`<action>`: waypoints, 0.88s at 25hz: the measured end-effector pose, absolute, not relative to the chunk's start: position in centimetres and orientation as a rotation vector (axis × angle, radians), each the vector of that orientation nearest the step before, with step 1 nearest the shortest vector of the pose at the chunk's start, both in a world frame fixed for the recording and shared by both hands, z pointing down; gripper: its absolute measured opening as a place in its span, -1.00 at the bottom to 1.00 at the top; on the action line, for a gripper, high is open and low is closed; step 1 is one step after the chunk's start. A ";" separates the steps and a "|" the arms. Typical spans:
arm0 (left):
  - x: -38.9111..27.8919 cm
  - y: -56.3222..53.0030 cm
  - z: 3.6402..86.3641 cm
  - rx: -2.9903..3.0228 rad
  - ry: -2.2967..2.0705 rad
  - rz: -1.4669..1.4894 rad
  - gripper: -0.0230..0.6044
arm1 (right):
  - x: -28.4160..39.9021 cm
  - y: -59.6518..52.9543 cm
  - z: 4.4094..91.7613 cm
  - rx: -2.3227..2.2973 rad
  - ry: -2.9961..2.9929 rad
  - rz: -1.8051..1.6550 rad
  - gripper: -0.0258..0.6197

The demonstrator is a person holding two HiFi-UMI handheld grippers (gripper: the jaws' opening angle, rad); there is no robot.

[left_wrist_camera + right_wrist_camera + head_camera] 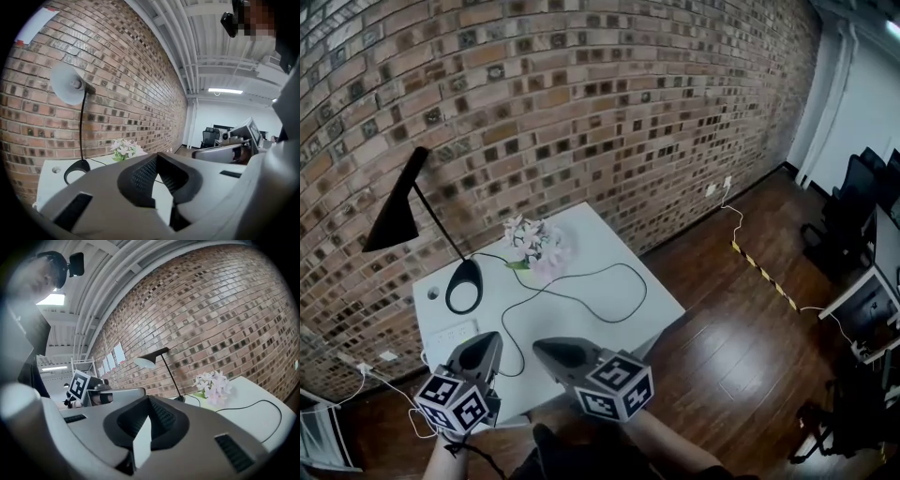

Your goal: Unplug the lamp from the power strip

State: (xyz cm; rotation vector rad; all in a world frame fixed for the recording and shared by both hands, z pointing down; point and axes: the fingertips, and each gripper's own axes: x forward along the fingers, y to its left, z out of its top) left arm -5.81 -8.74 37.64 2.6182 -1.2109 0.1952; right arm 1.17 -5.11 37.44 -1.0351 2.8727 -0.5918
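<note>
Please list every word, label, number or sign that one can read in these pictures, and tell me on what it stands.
No readable text in any view.
Black-and-white square marker cubes: coded patterns only, no letters.
White paper sheets on the brick wall: too small and blurred to read.
Yellow-and-black striped floor tape: stripes, no words.

White table: lamp, flowers, power strip
</note>
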 end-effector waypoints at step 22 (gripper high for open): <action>7.4 -7.8 36.9 2.724 -1.097 0.311 -0.85 | 13.3 -4.6 37.1 -1.072 2.737 -0.610 -0.92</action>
